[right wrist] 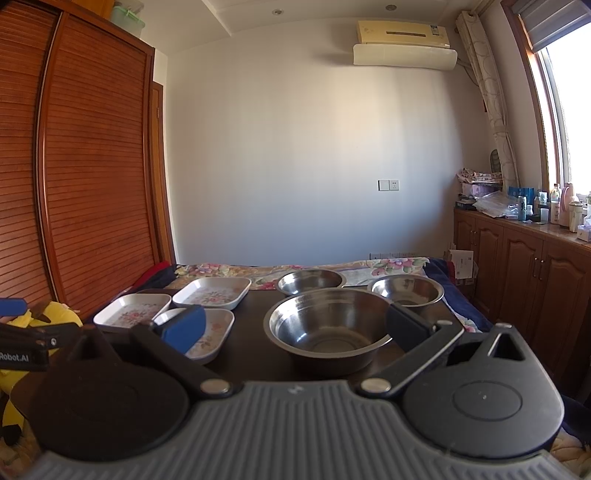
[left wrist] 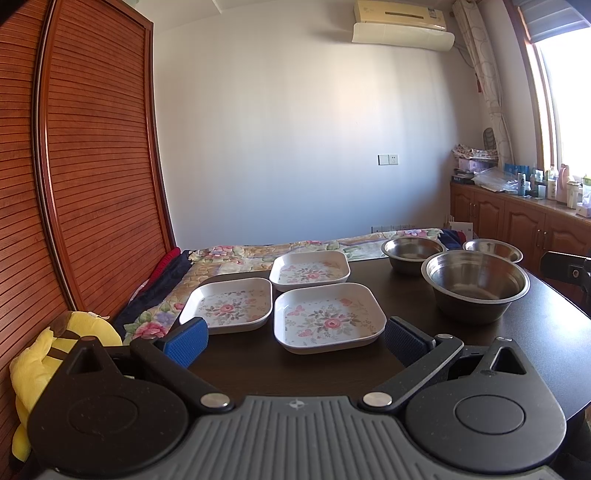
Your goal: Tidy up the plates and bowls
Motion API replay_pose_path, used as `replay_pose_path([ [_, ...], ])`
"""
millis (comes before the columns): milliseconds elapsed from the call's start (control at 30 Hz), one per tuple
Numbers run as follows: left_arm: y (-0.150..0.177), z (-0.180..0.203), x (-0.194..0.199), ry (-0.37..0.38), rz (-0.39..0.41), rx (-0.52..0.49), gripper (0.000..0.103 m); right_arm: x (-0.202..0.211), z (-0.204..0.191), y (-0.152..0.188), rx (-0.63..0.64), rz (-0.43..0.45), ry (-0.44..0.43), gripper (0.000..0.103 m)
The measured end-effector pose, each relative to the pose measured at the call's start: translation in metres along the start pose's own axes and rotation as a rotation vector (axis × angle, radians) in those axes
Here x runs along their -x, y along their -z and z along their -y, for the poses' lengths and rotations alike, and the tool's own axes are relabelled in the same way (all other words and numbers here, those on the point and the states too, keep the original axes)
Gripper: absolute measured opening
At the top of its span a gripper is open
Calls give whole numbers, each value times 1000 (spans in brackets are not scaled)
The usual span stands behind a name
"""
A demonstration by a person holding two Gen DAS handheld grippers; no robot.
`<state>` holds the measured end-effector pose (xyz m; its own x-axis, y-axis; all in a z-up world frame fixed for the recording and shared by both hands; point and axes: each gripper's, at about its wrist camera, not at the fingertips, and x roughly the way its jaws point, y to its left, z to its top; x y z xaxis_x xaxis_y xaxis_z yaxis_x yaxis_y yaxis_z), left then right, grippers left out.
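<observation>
Both grippers spread wide, nothing held. Left gripper (left wrist: 293,341) hovers low over the dark wooden table (left wrist: 554,325), its blue-padded fingers (left wrist: 186,341) flanking the nearest square white floral plate (left wrist: 328,319) at lower centre of the left wrist view, not touching it. Two more square floral plates: one to the left (left wrist: 229,304) just beside it, one behind (left wrist: 310,271), all three close together, flat on the table. Right gripper (right wrist: 295,328), also gaping, frames the large stainless steel bowl (right wrist: 327,326) at centre of the right wrist view; right finger overlaps the bowl's rim in the picture, contact cannot be told. Two smaller steel bowls sit behind it, one centre (right wrist: 310,281), one right (right wrist: 408,290). All three bowls upright, apart from the plates, on the table's right side. Part of the left gripper shows at the left edge of the right wrist view. Beyond the table: floral bedspread (left wrist: 258,253), slatted wooden wardrobe (left wrist: 92,166) filling the left, yellow plush toy (left wrist: 37,354) lower left, white wall with air conditioner (left wrist: 402,26) upper right, wooden cabinets (left wrist: 517,221) with bottles under the window at right.
</observation>
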<state>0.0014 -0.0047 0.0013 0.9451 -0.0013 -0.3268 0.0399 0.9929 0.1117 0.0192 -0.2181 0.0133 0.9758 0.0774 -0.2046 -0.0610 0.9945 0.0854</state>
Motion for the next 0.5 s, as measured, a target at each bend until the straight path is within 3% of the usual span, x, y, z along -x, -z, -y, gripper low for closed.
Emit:
replay_pose_path([
  [500,-1,1,1,0,1,-2,103,1,0,-1,3,1,2,103],
])
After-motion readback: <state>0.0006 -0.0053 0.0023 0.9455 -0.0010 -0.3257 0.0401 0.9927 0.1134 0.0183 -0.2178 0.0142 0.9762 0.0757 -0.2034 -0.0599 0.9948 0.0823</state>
